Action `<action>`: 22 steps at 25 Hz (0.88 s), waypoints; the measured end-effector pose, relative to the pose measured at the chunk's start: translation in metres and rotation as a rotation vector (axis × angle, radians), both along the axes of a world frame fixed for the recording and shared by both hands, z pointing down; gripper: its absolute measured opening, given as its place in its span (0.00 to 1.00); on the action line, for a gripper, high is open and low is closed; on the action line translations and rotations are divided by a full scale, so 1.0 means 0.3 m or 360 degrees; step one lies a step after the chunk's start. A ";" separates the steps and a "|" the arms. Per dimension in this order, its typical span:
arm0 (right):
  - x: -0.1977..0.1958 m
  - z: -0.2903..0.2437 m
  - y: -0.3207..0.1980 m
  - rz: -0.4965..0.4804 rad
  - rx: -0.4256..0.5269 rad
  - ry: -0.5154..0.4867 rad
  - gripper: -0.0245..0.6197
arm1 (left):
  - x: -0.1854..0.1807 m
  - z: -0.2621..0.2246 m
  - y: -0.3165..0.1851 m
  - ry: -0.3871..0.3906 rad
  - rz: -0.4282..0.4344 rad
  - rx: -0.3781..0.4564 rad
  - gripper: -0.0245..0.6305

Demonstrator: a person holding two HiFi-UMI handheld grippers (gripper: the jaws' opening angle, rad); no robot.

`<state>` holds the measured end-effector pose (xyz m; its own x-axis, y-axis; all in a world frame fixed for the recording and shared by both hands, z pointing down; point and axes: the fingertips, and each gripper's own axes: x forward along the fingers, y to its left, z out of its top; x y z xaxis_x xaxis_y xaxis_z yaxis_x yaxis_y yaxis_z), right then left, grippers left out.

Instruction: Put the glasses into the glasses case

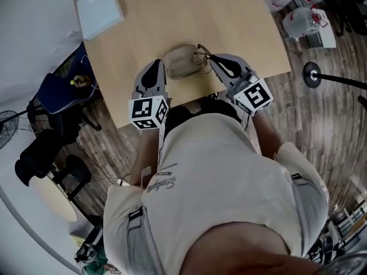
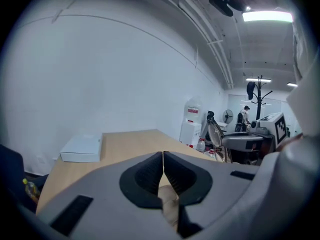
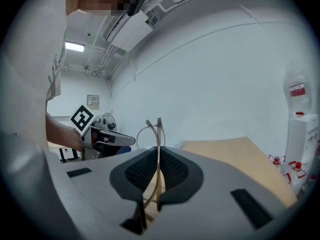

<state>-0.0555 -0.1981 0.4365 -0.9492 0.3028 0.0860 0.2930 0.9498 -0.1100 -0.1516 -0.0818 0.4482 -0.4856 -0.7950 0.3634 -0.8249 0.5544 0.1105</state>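
Note:
A beige glasses case (image 1: 180, 63) lies near the front edge of the light wooden table (image 1: 172, 16). My left gripper (image 1: 158, 66) is at the case's left end, and in the left gripper view (image 2: 163, 156) its jaws are shut with a beige piece of the case (image 2: 170, 210) pinched low between them. My right gripper (image 1: 210, 61) is at the case's right end, shut on thin gold-rimmed glasses (image 1: 200, 54). In the right gripper view (image 3: 158, 151) the glasses' wire frame (image 3: 159, 129) sticks up from between the closed jaws.
A flat white box (image 1: 100, 6) (image 2: 80, 149) lies at the table's far left corner. Water bottles (image 1: 301, 19) and a stand's round base (image 1: 312, 73) are on the floor to the right. A blue chair (image 1: 60, 93) stands left of the table. A water dispenser (image 2: 191, 121) stands beyond the table.

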 end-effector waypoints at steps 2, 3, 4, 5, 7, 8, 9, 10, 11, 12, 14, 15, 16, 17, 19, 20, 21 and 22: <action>-0.033 0.010 0.008 -0.0078 0.0006 0.0009 0.05 | -0.009 0.013 0.019 0.0012 -0.0067 -0.0003 0.06; -0.049 0.016 0.014 -0.0110 0.0008 0.0017 0.05 | -0.014 0.021 0.030 0.0021 -0.0094 -0.0006 0.06; -0.065 0.022 0.021 -0.0139 0.0010 0.0025 0.05 | -0.018 0.029 0.042 0.0031 -0.0116 -0.0011 0.06; -0.079 0.029 0.031 -0.0164 0.0012 0.0035 0.05 | -0.023 0.037 0.055 0.0041 -0.0135 -0.0015 0.06; -0.103 0.043 0.053 -0.0214 0.0016 0.0061 0.05 | -0.034 0.047 0.079 0.0053 -0.0166 -0.0018 0.06; -0.114 0.050 0.064 -0.0238 0.0022 0.0075 0.05 | -0.042 0.050 0.090 0.0056 -0.0178 -0.0014 0.06; -0.127 0.056 0.077 -0.0262 0.0034 0.0092 0.05 | -0.051 0.052 0.099 0.0056 -0.0186 -0.0007 0.06; -0.141 0.061 0.091 -0.0281 0.0050 0.0108 0.05 | -0.064 0.052 0.109 0.0055 -0.0191 0.0002 0.06; -0.155 0.063 0.106 -0.0294 0.0070 0.0120 0.05 | -0.076 0.052 0.120 0.0053 -0.0192 0.0012 0.06; -0.167 0.063 0.124 -0.0304 0.0090 0.0129 0.05 | -0.088 0.049 0.133 0.0049 -0.0192 0.0022 0.06; -0.182 0.061 0.163 -0.0323 0.0141 0.0142 0.05 | -0.105 0.041 0.159 0.0042 -0.0188 0.0044 0.06; -0.188 0.063 0.180 -0.0335 0.0179 0.0154 0.05 | -0.112 0.037 0.171 0.0042 -0.0188 0.0058 0.06; -0.194 0.069 0.194 -0.0350 0.0223 0.0171 0.05 | -0.121 0.034 0.180 0.0043 -0.0188 0.0076 0.06; -0.203 0.078 0.206 -0.0369 0.0268 0.0194 0.05 | -0.131 0.031 0.187 0.0044 -0.0185 0.0095 0.06; -0.234 0.118 0.233 -0.0424 0.0351 0.0267 0.05 | -0.157 0.030 0.202 0.0047 -0.0167 0.0127 0.06; -0.254 0.150 0.249 -0.0456 0.0384 0.0317 0.05 | -0.173 0.034 0.213 0.0052 -0.0154 0.0138 0.06; -0.274 0.185 0.267 -0.0486 0.0413 0.0368 0.05 | -0.190 0.041 0.225 0.0059 -0.0141 0.0146 0.06; -0.291 0.219 0.283 -0.0508 0.0438 0.0416 0.05 | -0.204 0.048 0.237 0.0067 -0.0128 0.0153 0.06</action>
